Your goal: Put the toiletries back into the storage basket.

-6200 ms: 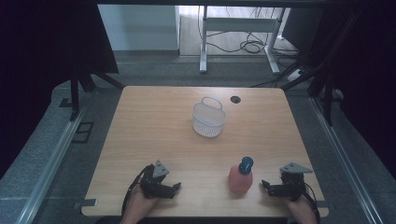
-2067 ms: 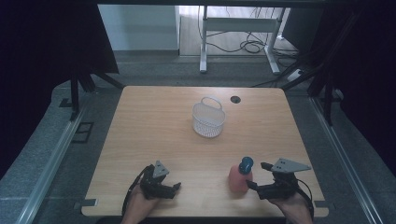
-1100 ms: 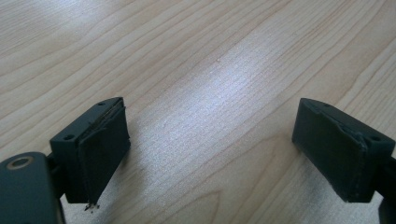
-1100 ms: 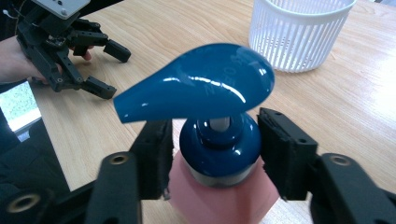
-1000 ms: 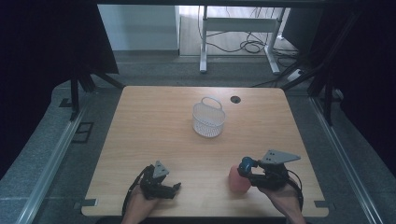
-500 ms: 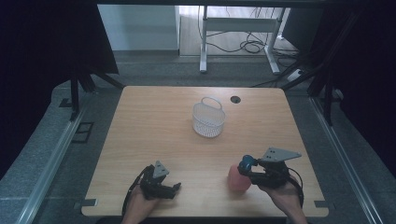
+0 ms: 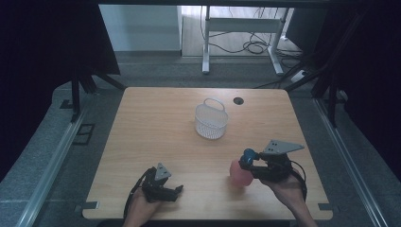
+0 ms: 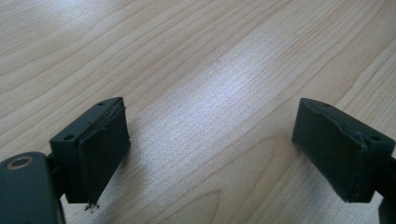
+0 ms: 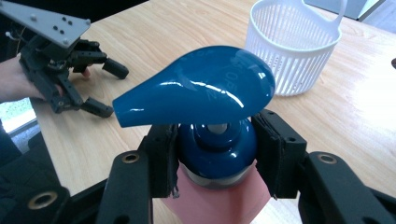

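Note:
A pink bottle (image 7: 239, 175) with a blue pump top (image 7: 248, 154) is at the table's front right. My right gripper (image 7: 247, 163) is shut on the pump's blue collar, just under the spout. In the right gripper view the pads (image 9: 161, 158) press both sides of the collar (image 9: 215, 140), with the pink body (image 9: 219, 203) below. Whether the bottle's base touches the table is hidden. My left gripper (image 7: 178, 191) rests open on the wood at the front left, and nothing lies between its fingers (image 8: 100, 147).
A white slatted basket (image 7: 211, 121) with a handle stands near the table's middle, beyond the bottle; it also shows in the right gripper view (image 9: 294, 51). A dark round hole (image 7: 238, 100) sits near the wooden table's (image 7: 156, 123) far edge. Black frame legs flank both sides.
My right gripper has risen a little with the bottle's pump top in its grip. The left gripper has stayed where it was.

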Demonstrator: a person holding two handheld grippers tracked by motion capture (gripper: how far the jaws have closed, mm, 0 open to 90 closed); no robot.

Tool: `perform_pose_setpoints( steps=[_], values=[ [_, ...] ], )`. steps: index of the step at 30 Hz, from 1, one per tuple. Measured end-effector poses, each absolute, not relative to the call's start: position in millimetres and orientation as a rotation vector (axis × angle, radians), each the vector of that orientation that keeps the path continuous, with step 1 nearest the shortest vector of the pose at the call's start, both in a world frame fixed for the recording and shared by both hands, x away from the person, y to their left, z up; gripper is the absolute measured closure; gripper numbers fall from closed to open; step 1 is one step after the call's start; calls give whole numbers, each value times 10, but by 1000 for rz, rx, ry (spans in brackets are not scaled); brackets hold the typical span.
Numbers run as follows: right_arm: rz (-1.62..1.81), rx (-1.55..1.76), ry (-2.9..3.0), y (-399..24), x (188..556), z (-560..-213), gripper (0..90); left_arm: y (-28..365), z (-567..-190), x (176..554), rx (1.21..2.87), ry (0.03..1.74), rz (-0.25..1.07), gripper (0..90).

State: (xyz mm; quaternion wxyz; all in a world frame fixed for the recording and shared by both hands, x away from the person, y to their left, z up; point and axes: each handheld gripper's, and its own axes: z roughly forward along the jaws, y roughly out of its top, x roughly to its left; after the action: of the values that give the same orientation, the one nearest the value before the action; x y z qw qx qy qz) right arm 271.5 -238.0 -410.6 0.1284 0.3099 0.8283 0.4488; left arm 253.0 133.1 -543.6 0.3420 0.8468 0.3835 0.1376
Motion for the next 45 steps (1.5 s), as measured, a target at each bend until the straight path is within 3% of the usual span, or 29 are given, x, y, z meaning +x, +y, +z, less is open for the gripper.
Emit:
perform_pose_setpoints(
  steps=[45],
  values=[
    [1315,943,2342,-2096,3507,-3715,528,1331,-5437,2531,2202,995,363,105]
  ],
)
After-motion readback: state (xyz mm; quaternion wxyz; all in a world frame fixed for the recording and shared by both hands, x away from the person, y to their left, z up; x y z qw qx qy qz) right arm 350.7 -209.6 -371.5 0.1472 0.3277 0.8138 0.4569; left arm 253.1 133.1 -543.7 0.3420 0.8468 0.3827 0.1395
